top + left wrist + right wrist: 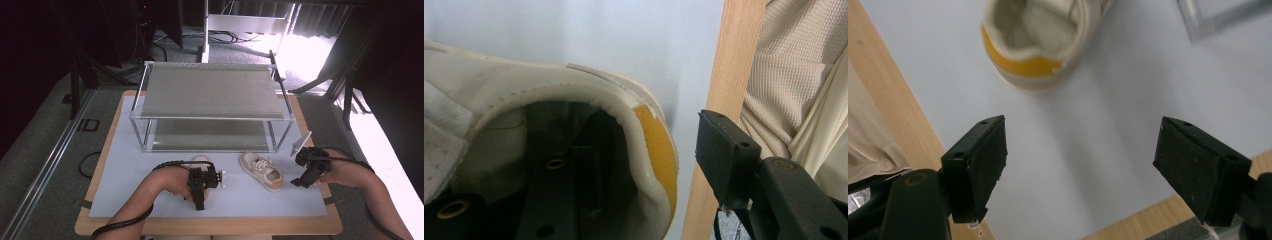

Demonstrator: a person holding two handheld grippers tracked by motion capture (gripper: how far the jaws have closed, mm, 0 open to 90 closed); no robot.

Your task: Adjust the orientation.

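Cream sneakers with yellow heel tabs sit near the bench's [125,200] front edge: left hand-held gripper [202,184] straddles one's [644,150] collar, jaws apart; right hand-held gripper [1080,170] hangs spread beside the other [261,171].

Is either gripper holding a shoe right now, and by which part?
The left gripper straddles the heel collar of a cream sneaker with a yellow heel tab, not clamped. The right gripper is open and empty.
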